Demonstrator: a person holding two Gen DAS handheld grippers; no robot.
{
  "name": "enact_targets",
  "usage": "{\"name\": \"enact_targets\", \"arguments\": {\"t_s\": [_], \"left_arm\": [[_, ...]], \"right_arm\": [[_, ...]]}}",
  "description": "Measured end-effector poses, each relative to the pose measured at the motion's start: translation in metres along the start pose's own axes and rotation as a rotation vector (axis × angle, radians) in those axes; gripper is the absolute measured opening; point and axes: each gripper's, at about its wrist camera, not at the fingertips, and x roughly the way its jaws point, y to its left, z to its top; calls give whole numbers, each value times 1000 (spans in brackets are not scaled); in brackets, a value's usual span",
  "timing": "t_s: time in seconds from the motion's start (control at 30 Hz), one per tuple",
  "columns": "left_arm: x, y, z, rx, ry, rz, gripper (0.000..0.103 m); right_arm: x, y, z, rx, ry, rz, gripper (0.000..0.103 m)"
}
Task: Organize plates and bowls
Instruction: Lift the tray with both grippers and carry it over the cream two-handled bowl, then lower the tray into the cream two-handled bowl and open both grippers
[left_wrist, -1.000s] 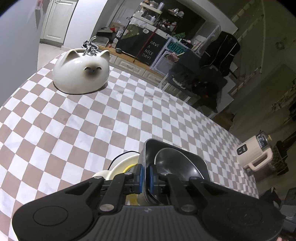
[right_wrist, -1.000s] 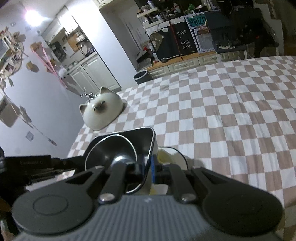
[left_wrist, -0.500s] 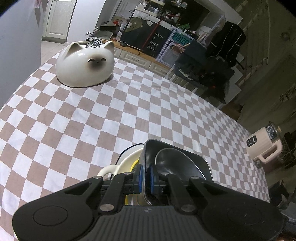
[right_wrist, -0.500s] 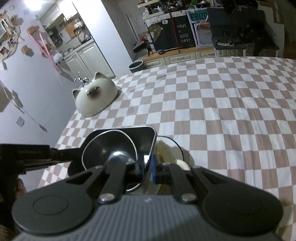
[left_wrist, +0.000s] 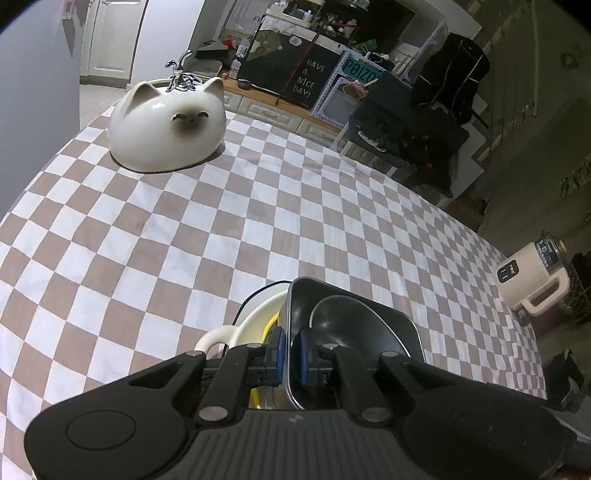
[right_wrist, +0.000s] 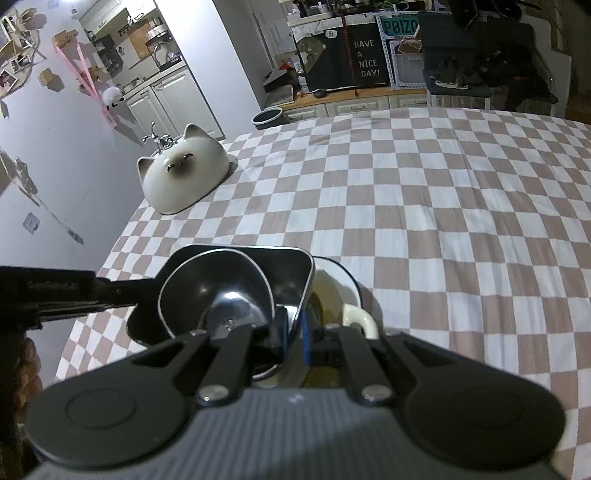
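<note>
Both grippers, the left gripper (left_wrist: 291, 354) and right gripper (right_wrist: 295, 328), pinch opposite rims of the black square dish (left_wrist: 354, 328) carrying a black bowl (right_wrist: 218, 291) above the cream handled dish (left_wrist: 236, 332) near the checkered table's (left_wrist: 258, 206) front edge, so uneven lowering could tip the bowl out.

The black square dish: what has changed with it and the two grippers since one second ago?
Almost nothing. The left gripper and right gripper stay clamped on opposite rims of the black square dish, with the round bowl inside. The cat-shaped bowl stayed put.
</note>
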Motion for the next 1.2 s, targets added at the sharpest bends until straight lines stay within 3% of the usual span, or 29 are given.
{"name": "enact_targets", "arguments": {"t_s": [0.47, 0.77, 1.2], "left_arm": [[12, -4, -6, 59, 66, 57, 8], [10, -5, -8, 69, 64, 55, 9], [8, -7, -17, 128, 125, 60, 9]], "right_arm": [[3, 0, -5, -46, 35, -15, 10], [2, -1, -8, -69, 50, -15, 10], [0, 0, -13, -123, 69, -15, 12]]}}
